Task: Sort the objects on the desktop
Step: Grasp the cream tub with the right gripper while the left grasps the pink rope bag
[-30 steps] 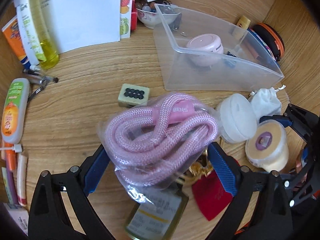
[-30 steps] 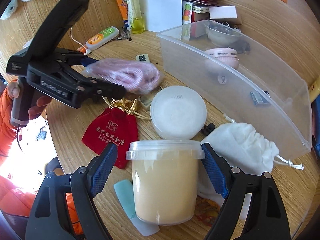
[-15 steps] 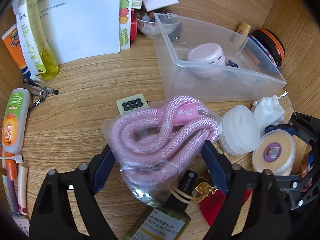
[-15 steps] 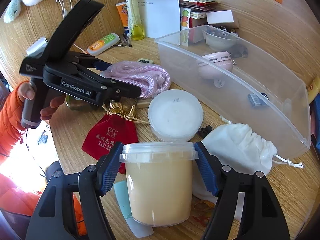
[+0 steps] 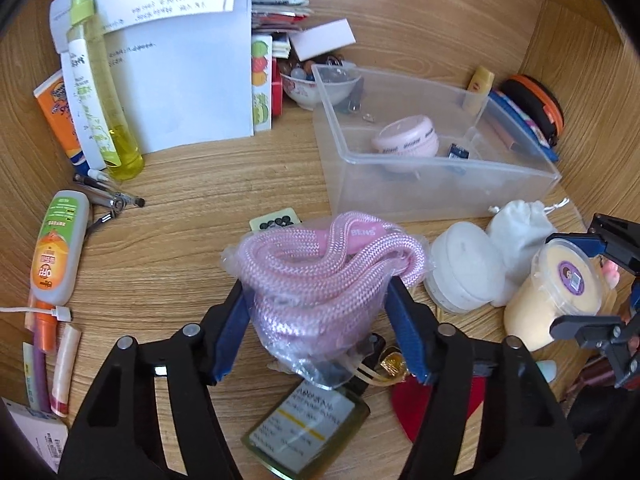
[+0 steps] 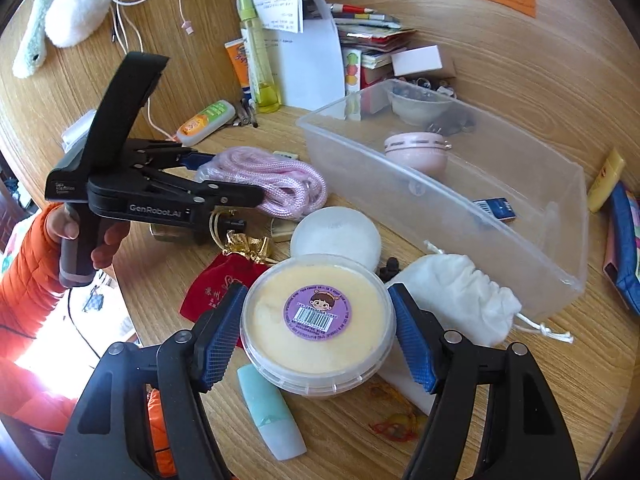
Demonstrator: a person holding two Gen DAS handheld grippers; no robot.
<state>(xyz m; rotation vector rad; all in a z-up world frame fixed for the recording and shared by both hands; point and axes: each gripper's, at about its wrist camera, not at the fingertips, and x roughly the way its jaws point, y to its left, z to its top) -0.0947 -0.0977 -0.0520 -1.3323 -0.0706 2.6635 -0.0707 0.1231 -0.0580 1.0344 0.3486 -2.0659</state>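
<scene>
Two tools are in my hands, and each has something between its blue pads. My right tool (image 6: 316,340) holds a cream tub (image 6: 318,322) by the rim of its clear lid; the purple round sticker on top carries a barcode and a cartoon face, its small print too fine to read. My left tool (image 5: 320,328) has just been closing, and its pads now press into a bagged pink rope (image 5: 332,272), lifted clear of the wooden surface (image 5: 180,240). A pink sleeve on the rope reads "BENS". On the side of that left tool, seen from the right camera, white letters spell "GenRobot.AI".

Below the rope lies a flat green bottle (image 5: 308,428) with a white and yellow label in small script I cannot make out, beside a red pouch (image 6: 218,296) with gold characters. Just past the tub sit a white round tin (image 6: 335,236) and a white drawstring bag (image 6: 456,296).

Farther off stands a clear plastic bin (image 6: 460,208) holding a pink round case (image 6: 416,150) and a small blue packet. To the left lies an orange and green bottle (image 5: 60,252) marked "OFF". At the back lean a tall yellow spray bottle (image 5: 102,96) and printed papers (image 5: 188,80).
</scene>
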